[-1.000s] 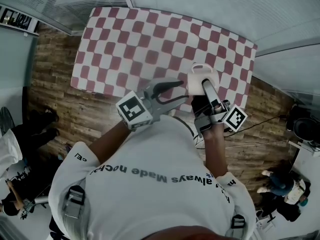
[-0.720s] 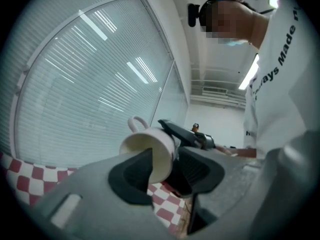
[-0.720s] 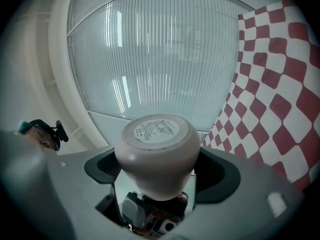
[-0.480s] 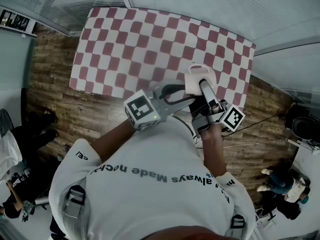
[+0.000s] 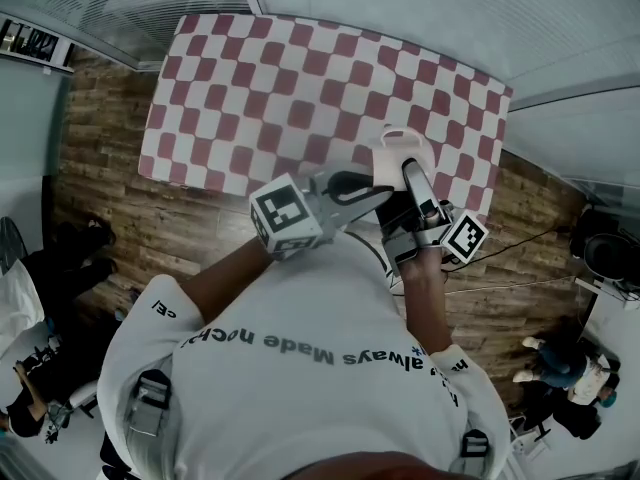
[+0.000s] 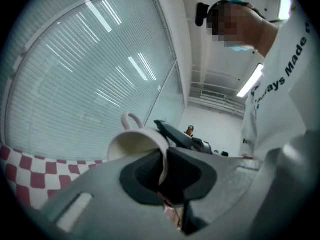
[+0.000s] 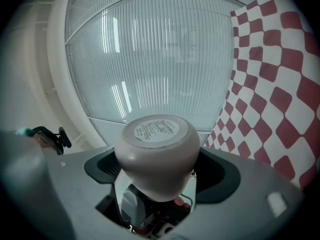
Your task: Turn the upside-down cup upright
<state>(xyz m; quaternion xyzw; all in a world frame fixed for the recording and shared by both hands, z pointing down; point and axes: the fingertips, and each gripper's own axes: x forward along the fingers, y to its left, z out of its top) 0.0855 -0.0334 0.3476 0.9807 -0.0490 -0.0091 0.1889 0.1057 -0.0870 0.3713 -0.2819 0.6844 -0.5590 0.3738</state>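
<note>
A white cup hangs over the near right edge of the red-and-white checked table, its handle toward the far side. My right gripper is shut on the cup's body; in the right gripper view the cup fills the jaws of that gripper, labelled base pointing away. My left gripper comes in from the left, jaws closing on the cup's rim. In the left gripper view the open mouth of the cup faces left and its rim wall is pinched inside the left gripper.
Wooden floor lies left of and below the table. People sit on it at lower left and lower right. Window blinds stand beyond the table. The right gripper's dark finger shows behind the cup.
My left gripper has moved right to the cup and its jaws have closed on the rim. The right gripper and the cup have stayed in place.
</note>
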